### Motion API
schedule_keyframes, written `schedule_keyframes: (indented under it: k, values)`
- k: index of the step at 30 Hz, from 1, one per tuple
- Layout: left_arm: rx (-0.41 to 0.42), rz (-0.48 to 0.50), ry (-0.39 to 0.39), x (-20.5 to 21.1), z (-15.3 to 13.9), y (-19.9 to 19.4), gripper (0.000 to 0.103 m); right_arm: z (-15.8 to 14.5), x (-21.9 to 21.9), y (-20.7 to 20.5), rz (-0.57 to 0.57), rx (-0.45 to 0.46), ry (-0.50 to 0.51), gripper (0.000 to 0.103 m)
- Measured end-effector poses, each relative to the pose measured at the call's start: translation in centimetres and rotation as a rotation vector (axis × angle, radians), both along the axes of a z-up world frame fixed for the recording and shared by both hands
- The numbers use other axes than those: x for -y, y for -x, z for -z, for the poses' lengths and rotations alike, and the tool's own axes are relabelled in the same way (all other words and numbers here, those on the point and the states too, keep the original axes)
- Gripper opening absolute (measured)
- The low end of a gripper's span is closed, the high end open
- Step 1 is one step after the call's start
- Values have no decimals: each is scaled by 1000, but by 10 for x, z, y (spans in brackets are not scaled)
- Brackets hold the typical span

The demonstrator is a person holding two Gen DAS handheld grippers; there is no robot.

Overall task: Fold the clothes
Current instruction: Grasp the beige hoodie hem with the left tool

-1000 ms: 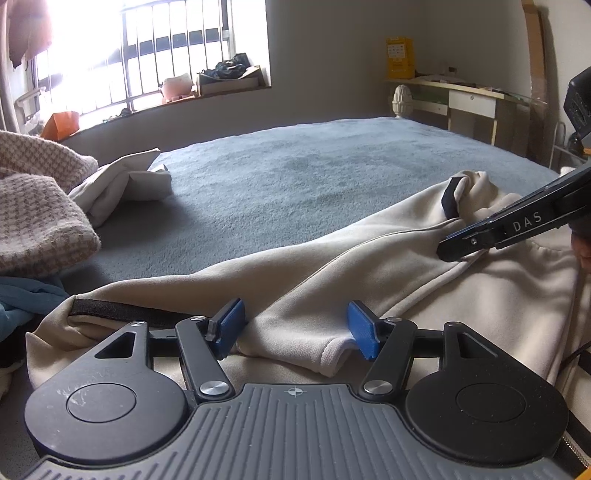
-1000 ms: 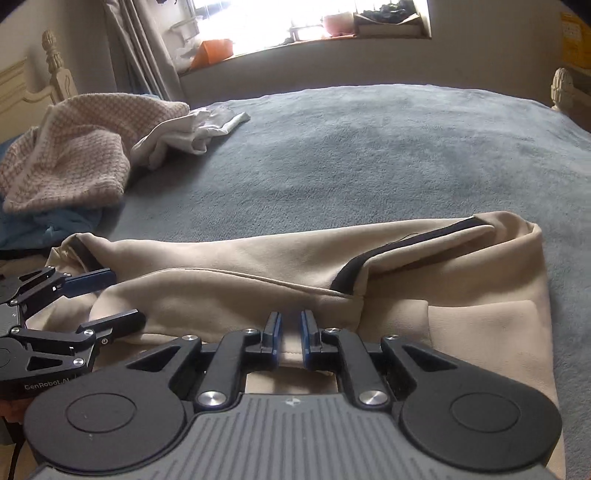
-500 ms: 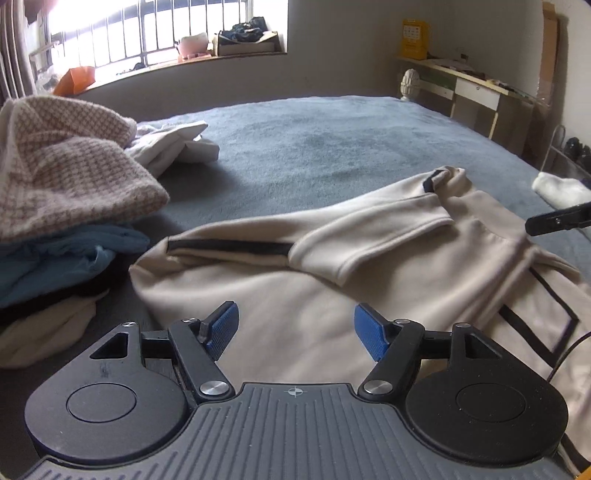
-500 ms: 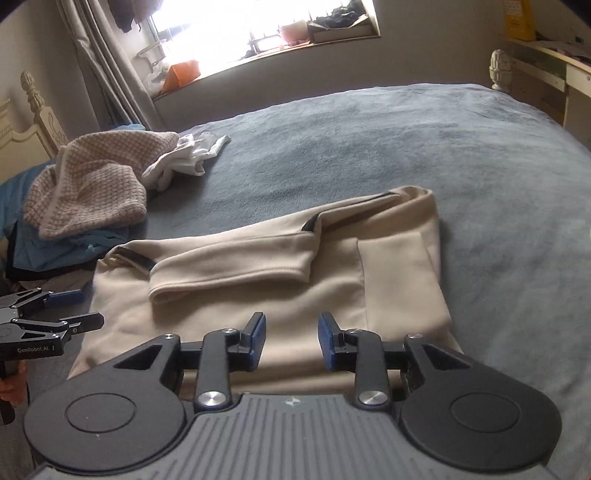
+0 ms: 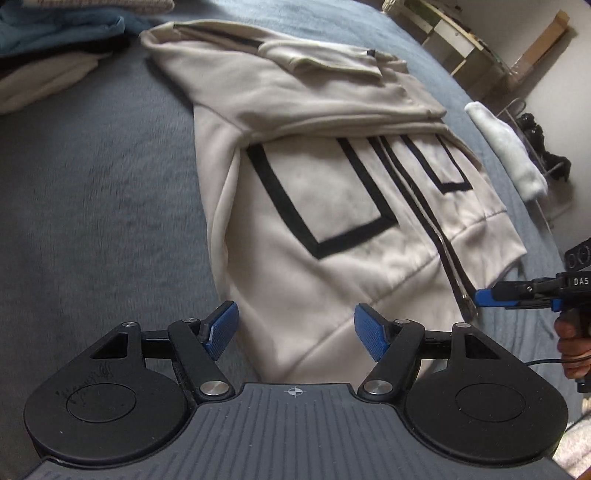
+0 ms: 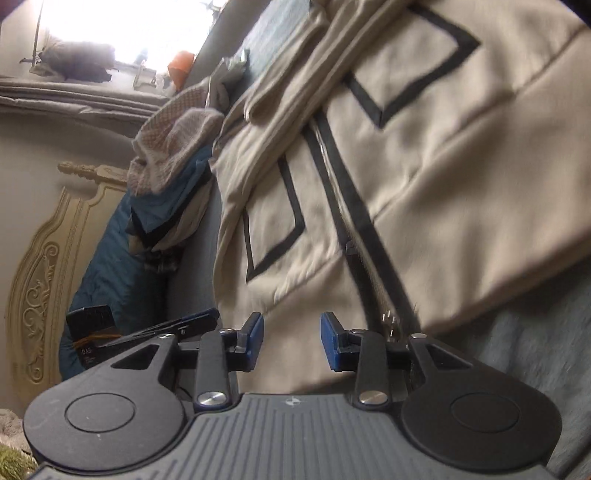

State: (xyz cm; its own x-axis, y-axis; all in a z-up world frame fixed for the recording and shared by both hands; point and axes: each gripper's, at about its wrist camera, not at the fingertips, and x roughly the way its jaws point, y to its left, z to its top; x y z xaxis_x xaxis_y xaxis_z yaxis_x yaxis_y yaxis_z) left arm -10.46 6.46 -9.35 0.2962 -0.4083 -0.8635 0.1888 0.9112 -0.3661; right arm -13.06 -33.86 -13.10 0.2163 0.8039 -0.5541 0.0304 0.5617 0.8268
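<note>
A beige zip jacket (image 5: 332, 192) with black pocket outlines lies flat on the grey-blue bed, its sleeves folded across the upper part. It also shows in the right wrist view (image 6: 424, 166). My left gripper (image 5: 295, 332) is open and empty, its pads on either side of the jacket's near hem corner. My right gripper (image 6: 291, 339) is open and empty at the hem by the zip's lower end (image 6: 391, 325); it also shows at the right of the left wrist view (image 5: 491, 297).
A pile of clothes, with a pink knit (image 6: 173, 144) on blue garments (image 5: 55, 29), sits at the bed's far left. A white rolled cloth (image 5: 506, 147) lies at the right edge. A cream headboard (image 6: 40, 251) and a desk (image 5: 461, 44) stand beyond.
Both grippers have drawn back from the folded sleeves to the jacket's bottom hem and now look down on it. The right gripper has opened wider. The sleeves stay folded.
</note>
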Motion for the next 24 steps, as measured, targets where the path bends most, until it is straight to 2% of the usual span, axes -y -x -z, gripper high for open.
schedule_keyframes:
  k: [2, 5, 8, 10, 12, 15, 18, 20, 24]
  values:
    - [-33, 21, -6, 2, 5, 13, 70, 14, -14, 12, -73, -65, -10, 37]
    - [-86, 42, 10, 5, 18, 30, 70, 27, -29, 21, -137, -104, 31, 39]
    - [-162, 0, 47, 7, 34, 38, 69, 38, -29, 23, -59, -137, 12, 39]
    - [-165, -26, 53, 9, 38, 41, 69, 44, -28, 20, 3, -169, -36, 39]
    - [-154, -44, 58, 10, 37, 40, 68, 45, -31, 19, 27, -166, -44, 39]
    - [-139, -73, 94, 6, 35, 40, 52, 46, -34, 21, 52, -168, -55, 40]
    - [-134, -80, 123, 4, 34, 40, 43, 53, -35, 24, 79, -195, -83, 40]
    - [-127, -92, 121, 4, 35, 40, 23, 58, -36, 26, 92, -213, -102, 40]
    - [-125, -132, 161, -2, 32, 38, 9, 64, -40, 28, 95, -246, -135, 40]
